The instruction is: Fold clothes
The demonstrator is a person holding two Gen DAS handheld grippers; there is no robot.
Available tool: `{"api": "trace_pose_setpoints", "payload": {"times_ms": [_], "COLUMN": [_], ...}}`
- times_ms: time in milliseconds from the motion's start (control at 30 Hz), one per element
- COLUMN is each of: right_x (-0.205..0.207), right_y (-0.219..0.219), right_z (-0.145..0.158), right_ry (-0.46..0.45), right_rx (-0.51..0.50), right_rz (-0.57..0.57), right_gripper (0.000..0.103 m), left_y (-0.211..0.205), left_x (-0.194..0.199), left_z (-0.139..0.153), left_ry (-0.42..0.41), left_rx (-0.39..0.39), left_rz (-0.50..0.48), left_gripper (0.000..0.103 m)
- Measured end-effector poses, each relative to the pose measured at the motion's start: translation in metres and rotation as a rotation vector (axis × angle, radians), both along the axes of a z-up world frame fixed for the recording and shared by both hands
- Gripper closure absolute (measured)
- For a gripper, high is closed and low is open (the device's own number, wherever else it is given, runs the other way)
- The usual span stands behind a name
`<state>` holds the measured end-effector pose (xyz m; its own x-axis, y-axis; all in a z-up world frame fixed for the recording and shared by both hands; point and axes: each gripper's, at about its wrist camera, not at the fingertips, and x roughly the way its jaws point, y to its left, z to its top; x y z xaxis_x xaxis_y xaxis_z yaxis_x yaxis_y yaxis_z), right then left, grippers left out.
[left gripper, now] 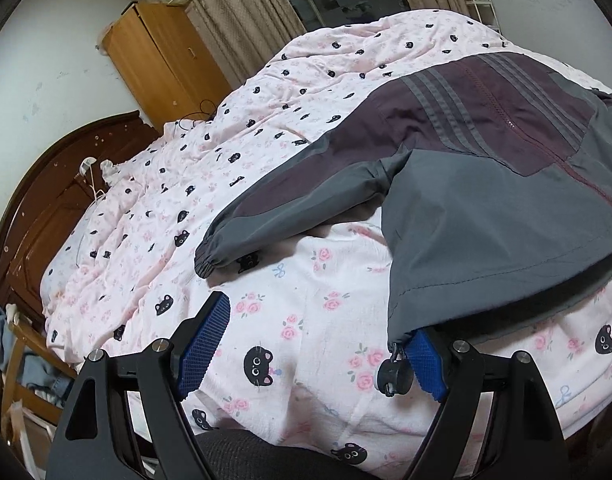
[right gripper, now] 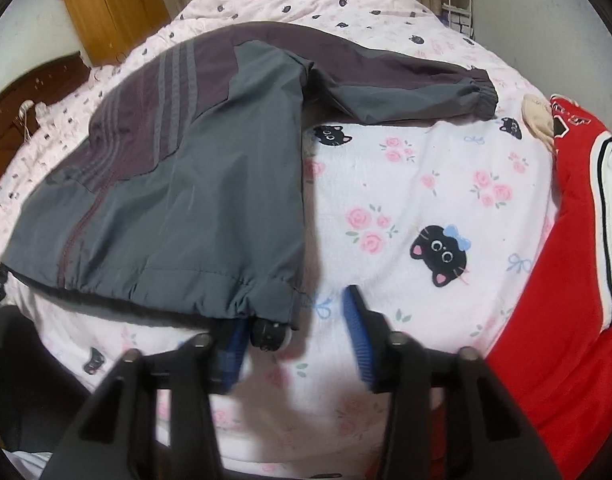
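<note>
A grey and maroon jacket (left gripper: 486, 200) lies front-up and spread on the bed, its left sleeve (left gripper: 286, 208) stretched out across the sheet. My left gripper (left gripper: 318, 356) is open at the near hem corner. The hem drapes over its right finger (left gripper: 426, 360), and a black cord stopper (left gripper: 394, 376) dangles beside the pad. In the right wrist view the jacket (right gripper: 178, 184) fills the left half, with its other sleeve (right gripper: 406, 84) pointing right. My right gripper (right gripper: 296, 344) is open at the opposite hem corner; the cloth covers its left finger (right gripper: 230, 356) beside another cord stopper (right gripper: 270, 336).
The bed sheet (right gripper: 406, 200) is pink with black cats and roses. A red jersey (right gripper: 566, 280) lies at the bed's right edge, a beige item (right gripper: 540, 114) above it. A wooden headboard (left gripper: 46, 208), cabinet (left gripper: 162, 56) and a chair with denim (left gripper: 10, 340) stand left.
</note>
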<state>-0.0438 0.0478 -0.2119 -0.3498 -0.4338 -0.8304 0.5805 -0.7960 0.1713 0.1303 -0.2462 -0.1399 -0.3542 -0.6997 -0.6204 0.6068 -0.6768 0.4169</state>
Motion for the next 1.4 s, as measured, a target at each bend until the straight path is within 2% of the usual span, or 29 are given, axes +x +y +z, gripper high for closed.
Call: {"api": "trace_pose_setpoints", "payload": {"times_ms": [33,133,233,367,467,600,900,967,1200,1267,1300,1400], "right_x": [0.0,0.005,0.017,0.029,0.038,0.054,0.063,0.065,0.076,0.076,0.076,0.072], "right_y": [0.0,0.001,0.007,0.016,0.014,0.013,0.008,0.006,0.003,0.003,0.003,0.005], "right_z": [0.001,0.02,0.058,0.102,0.11,0.092,0.033,0.024,-0.007,-0.012,-0.014,-0.013], "right_ry": [-0.013,0.026,0.095,0.132,0.11,0.058,-0.069,-0.094,-0.171,-0.18,-0.186,-0.214], "right_rx": [-0.008,-0.003,-0.028,-0.049,-0.012,0.044,0.198,0.231,0.32,0.342,0.348,0.366], "right_rz": [0.007,0.019,0.066,0.159,0.224,0.287,0.321,0.33,0.36,0.363,0.362,0.394], "right_gripper": [0.087,0.087,0.087,0.087,0.087,0.087,0.087,0.087,0.087,0.085,0.083,0.069], "left_y": [0.001,0.008,0.01,0.014,0.014,0.016,0.016,0.016,0.026,0.032,0.037,0.054], "left_x": [0.0,0.004,0.016,0.032,0.039,0.051,0.043,0.045,0.049,0.05,0.05,0.052], "left_z": [0.001,0.011,0.028,0.05,0.045,0.034,-0.015,-0.023,-0.042,-0.04,-0.041,-0.043], "left_ry": [-0.002,-0.001,0.012,0.03,-0.039,-0.086,-0.324,-0.365,-0.505,-0.523,-0.542,-0.601], "left_rx": [-0.006,-0.058,-0.06,-0.061,-0.025,0.0,0.093,0.104,0.101,0.066,0.022,-0.12], "left_rz": [0.0,-0.003,0.005,0.015,0.017,0.035,-0.016,-0.025,-0.146,-0.212,-0.255,-0.385], "left_gripper": [0.023,0.023,0.023,0.022,0.022,0.022,0.021,0.015,0.012,0.012,0.012,0.012]}}
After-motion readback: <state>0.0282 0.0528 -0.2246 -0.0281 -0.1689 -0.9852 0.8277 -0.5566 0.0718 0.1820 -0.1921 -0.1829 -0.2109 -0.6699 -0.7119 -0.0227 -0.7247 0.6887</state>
